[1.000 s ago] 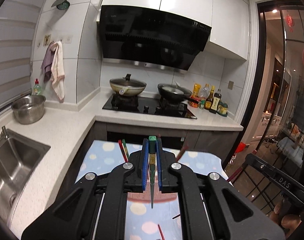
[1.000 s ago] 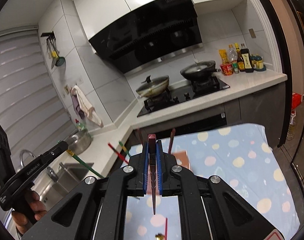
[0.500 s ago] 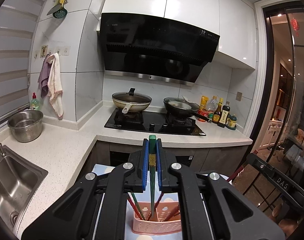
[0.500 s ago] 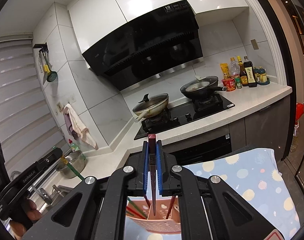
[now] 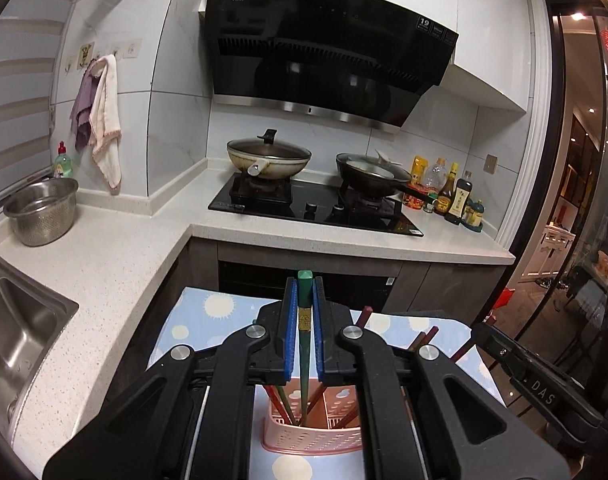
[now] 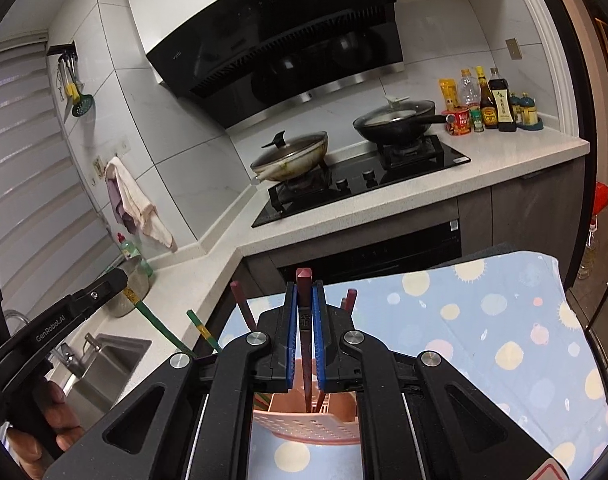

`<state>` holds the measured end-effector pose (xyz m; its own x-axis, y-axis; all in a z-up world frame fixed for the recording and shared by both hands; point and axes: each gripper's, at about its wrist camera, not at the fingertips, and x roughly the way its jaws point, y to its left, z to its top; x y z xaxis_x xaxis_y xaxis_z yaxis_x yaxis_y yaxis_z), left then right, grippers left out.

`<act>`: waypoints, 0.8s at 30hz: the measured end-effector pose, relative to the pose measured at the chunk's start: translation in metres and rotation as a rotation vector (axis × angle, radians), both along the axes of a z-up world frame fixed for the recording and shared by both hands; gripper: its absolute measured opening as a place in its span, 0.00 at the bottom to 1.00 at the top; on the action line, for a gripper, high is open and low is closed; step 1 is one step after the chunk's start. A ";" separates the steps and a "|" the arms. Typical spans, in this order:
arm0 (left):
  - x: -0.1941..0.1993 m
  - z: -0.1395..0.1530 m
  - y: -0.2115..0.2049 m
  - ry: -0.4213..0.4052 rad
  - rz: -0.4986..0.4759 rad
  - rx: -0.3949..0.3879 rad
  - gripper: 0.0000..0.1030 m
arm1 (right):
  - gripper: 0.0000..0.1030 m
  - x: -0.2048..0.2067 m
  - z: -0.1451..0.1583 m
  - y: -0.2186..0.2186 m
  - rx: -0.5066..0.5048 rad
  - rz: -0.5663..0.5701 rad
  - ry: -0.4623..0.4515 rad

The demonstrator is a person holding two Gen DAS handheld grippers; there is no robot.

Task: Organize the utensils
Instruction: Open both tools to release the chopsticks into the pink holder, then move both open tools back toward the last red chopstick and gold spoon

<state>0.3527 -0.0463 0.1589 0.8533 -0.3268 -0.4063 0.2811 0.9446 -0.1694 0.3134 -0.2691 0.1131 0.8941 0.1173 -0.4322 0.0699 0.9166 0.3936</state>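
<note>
Green chopstick [image 5: 304, 344], gold band near top, is seen between blue pads [image 5: 290, 336]. Dark red chopstick [image 6: 304, 344] is seen between blue pads [image 6: 291, 336]. Pink holder [image 5: 312, 436], perforated with small dots. Tablecloth [image 6: 484, 320]: light blue, printed with cream, pink and yellow spots. Gripper bodies black. Countertop [image 5: 115, 256] white, speckled. Hood [image 5: 328, 48] glossy black.

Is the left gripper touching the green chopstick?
Touching. The left wrist view shows the left gripper with its blue pads clamped against both sides of the green chopstick.
</note>
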 end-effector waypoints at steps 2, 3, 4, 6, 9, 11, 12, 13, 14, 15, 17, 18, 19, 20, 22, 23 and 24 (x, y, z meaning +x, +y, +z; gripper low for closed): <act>0.001 -0.005 0.000 0.012 0.001 -0.002 0.07 | 0.07 0.001 -0.004 0.001 -0.002 0.001 0.009; 0.002 -0.006 0.000 0.017 0.002 -0.002 0.07 | 0.07 0.002 -0.005 0.002 -0.004 0.000 0.012; 0.002 -0.008 0.000 0.023 0.002 -0.002 0.07 | 0.07 0.003 -0.007 0.003 -0.004 -0.001 0.016; 0.003 -0.012 0.002 0.033 0.004 -0.002 0.07 | 0.07 0.004 -0.010 0.003 -0.002 -0.001 0.026; 0.003 -0.016 0.002 0.042 0.010 0.003 0.07 | 0.11 0.003 -0.014 0.003 0.000 -0.010 0.031; 0.002 -0.018 0.001 0.043 0.011 0.012 0.09 | 0.17 0.001 -0.015 0.003 -0.003 -0.018 0.032; 0.001 -0.019 0.000 0.044 0.015 0.016 0.17 | 0.21 0.001 -0.016 0.003 -0.001 -0.018 0.032; 0.001 -0.020 0.000 0.046 0.022 0.019 0.27 | 0.23 0.000 -0.017 0.003 0.000 -0.019 0.033; -0.001 -0.021 0.000 0.047 0.028 0.021 0.31 | 0.24 -0.001 -0.017 0.004 -0.001 -0.018 0.035; -0.001 -0.022 0.000 0.046 0.034 0.022 0.35 | 0.24 -0.002 -0.018 0.003 -0.002 -0.019 0.035; -0.003 -0.023 -0.001 0.048 0.034 0.027 0.35 | 0.27 -0.004 -0.018 0.003 -0.004 -0.021 0.035; -0.004 -0.024 -0.001 0.048 0.035 0.030 0.35 | 0.28 -0.005 -0.018 0.003 -0.004 -0.021 0.035; -0.004 -0.024 -0.002 0.051 0.033 0.032 0.35 | 0.28 -0.006 -0.018 0.003 -0.005 -0.021 0.035; -0.005 -0.025 -0.001 0.054 0.033 0.032 0.35 | 0.28 -0.007 -0.018 0.003 -0.005 -0.021 0.036; -0.006 -0.026 -0.001 0.059 0.033 0.033 0.35 | 0.28 -0.006 -0.018 0.003 -0.005 -0.021 0.035; -0.007 -0.026 -0.001 0.059 0.034 0.033 0.35 | 0.28 -0.008 -0.017 0.003 -0.006 -0.020 0.034; -0.008 -0.027 -0.001 0.060 0.035 0.034 0.36 | 0.28 -0.009 -0.017 0.004 -0.007 -0.019 0.033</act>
<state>0.3449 -0.0471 0.1322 0.8375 -0.2824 -0.4678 0.2384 0.9592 -0.1522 0.3043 -0.2654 0.0960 0.8812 0.0975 -0.4627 0.1000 0.9179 0.3840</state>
